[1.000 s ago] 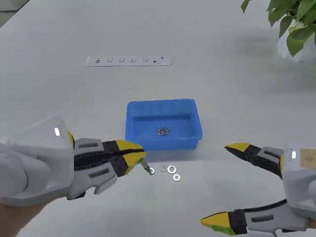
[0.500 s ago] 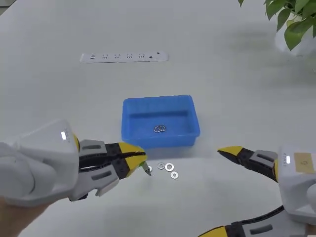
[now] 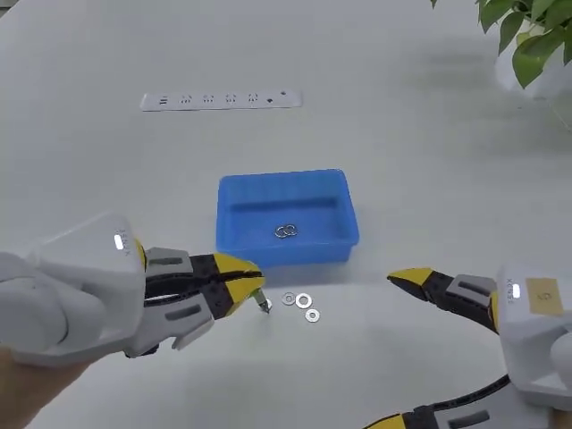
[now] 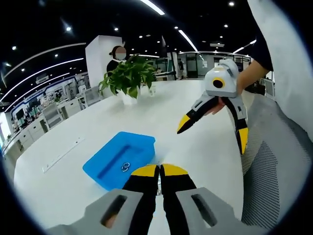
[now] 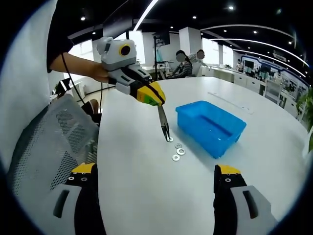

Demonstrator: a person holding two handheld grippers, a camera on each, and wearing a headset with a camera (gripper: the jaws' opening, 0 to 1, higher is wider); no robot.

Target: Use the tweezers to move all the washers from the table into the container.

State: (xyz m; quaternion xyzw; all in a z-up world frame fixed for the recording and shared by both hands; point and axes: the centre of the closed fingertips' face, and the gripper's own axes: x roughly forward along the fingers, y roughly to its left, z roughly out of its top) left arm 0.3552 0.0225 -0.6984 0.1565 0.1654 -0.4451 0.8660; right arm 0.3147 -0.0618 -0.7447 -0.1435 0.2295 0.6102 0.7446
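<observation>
your left tool [image 3: 255, 279] is clamping the tweezers [image 3: 263, 302], jaws pressed together, with the tips pointing down at the counter [image 3: 402, 134], right at the nearest of four loose washers [image 3: 304, 301]. those are lying just in front of the blue container [image 3: 286, 183], which is holding two more washers [image 3: 285, 231]. your right tool [image 3: 382, 351] is hovering nearby, jaws spread wide apart.

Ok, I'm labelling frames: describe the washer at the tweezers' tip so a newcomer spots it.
Find the blue plastic tray; four small silver washers lie before its near wall. In the head view yours is the leftmost, at the left gripper's metal tweezers' tip; the others lie apart.
</observation>
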